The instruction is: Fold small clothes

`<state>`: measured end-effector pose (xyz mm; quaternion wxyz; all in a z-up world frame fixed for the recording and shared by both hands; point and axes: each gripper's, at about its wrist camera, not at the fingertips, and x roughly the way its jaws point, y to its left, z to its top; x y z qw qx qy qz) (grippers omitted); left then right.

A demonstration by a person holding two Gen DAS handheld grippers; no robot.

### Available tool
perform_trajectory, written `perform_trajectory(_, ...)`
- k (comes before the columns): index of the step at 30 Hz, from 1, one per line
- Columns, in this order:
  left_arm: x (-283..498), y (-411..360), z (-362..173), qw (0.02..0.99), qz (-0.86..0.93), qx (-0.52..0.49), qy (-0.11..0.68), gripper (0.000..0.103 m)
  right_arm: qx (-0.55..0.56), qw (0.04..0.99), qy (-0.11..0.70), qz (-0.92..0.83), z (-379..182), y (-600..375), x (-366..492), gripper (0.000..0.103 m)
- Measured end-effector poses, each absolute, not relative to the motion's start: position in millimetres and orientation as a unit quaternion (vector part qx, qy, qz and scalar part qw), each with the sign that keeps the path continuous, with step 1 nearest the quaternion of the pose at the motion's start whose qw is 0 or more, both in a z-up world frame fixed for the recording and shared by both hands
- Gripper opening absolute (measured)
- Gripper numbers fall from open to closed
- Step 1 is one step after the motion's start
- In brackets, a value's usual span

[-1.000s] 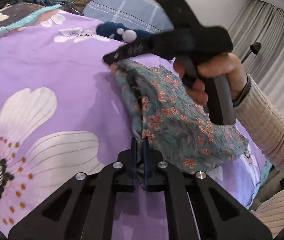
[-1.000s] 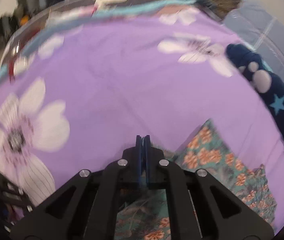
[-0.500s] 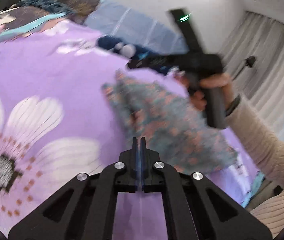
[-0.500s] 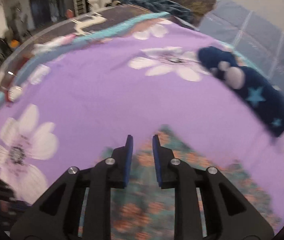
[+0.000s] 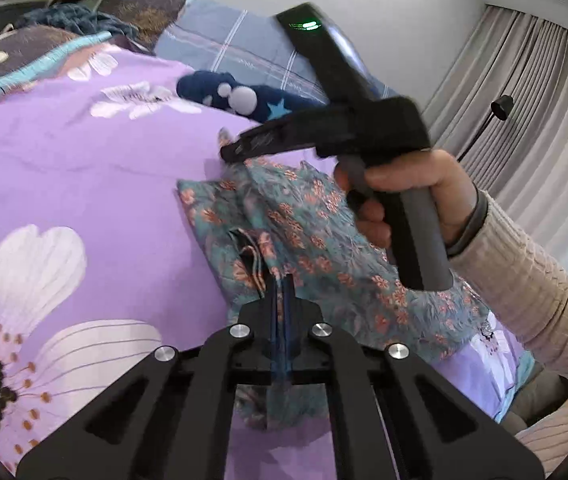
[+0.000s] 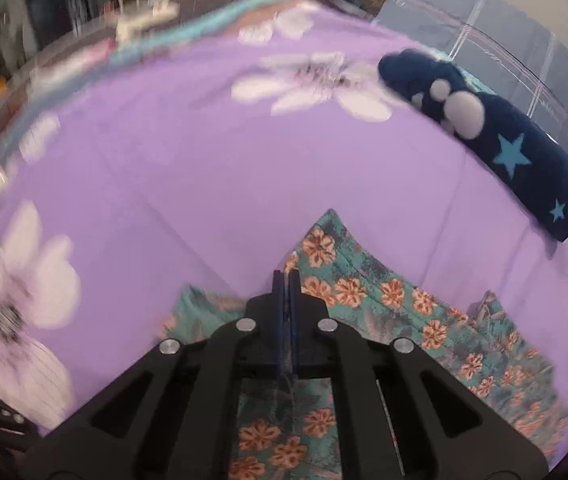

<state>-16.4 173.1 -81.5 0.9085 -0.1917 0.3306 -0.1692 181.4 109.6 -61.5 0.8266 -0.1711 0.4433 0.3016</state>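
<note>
On the bedspread (image 5: 84, 160), both jaws have re-closed on the floral garment (image 5: 323, 240).

One teal flowered garment (image 5: 323, 248) lies on the bed (image 5: 84, 168), and one dark blue sock with stars (image 5: 244, 98) lies farther back near the pillow (image 5: 236, 48). Two grippers are in play, the left gripper (image 5: 282, 280) and the right gripper (image 5: 230, 152), and one hand (image 5: 415, 196) shows, holding the right one. The bedcover carries at least three large white flowers in the left view, and one curtain (image 5: 523, 120) hangs at the right.
</note>
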Motion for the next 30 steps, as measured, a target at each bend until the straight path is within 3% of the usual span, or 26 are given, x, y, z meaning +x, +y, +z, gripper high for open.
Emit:
perform_trajectory(4,-19,168,-82,0.91,-0.167,-0.173,0.338,0.002,-0.138,0.836,0.427,0.316,-44,102,184,0.002)
perform_trajectory(7,-10,165,-102,0.898,-0.136,-0.159,0.387,0.003,-0.137,0.813,0.454,0.339,-67,109,194,0.003)
perform_trajectory(11,-18,162,-101,0.904,-0.129,-0.131,0.387,0.004,-0.118,0.801,0.47,0.351,-93,103,201,0.009)
perform_trajectory(13,-22,161,-102,0.905,-0.13,-0.124,0.386,0.004,-0.103,0.807,0.469,0.343,-85,94,199,0.027)
perform_trajectory(14,-25,162,-102,0.905,-0.133,-0.124,0.385,0.004,-0.095,0.812,0.464,0.342,-79,87,196,0.042)
perform_trajectory(19,-35,180,-99,0.902,-0.144,-0.16,0.374,0.004,-0.134,0.832,0.404,0.357,-39,42,134,0.044)
perform_trajectory(25,-45,230,-92,0.911,-0.066,-0.2,0.355,0.008,-0.242,0.799,0.349,0.426,-52,22,-2,0.045)
perform_trajectory(27,-44,235,-85,0.914,-0.071,-0.202,0.345,0.017,-0.292,0.792,0.312,0.435,-67,29,-48,0.045)
perform_trajectory(29,-37,237,-80,0.914,-0.089,-0.205,0.339,0.039,-0.332,0.796,0.282,0.421,-78,38,-71,0.045)
perform_trajectory(30,-30,235,-80,0.91,-0.109,-0.21,0.341,0.04,-0.355,0.801,0.263,0.404,-85,45,-79,0.045)
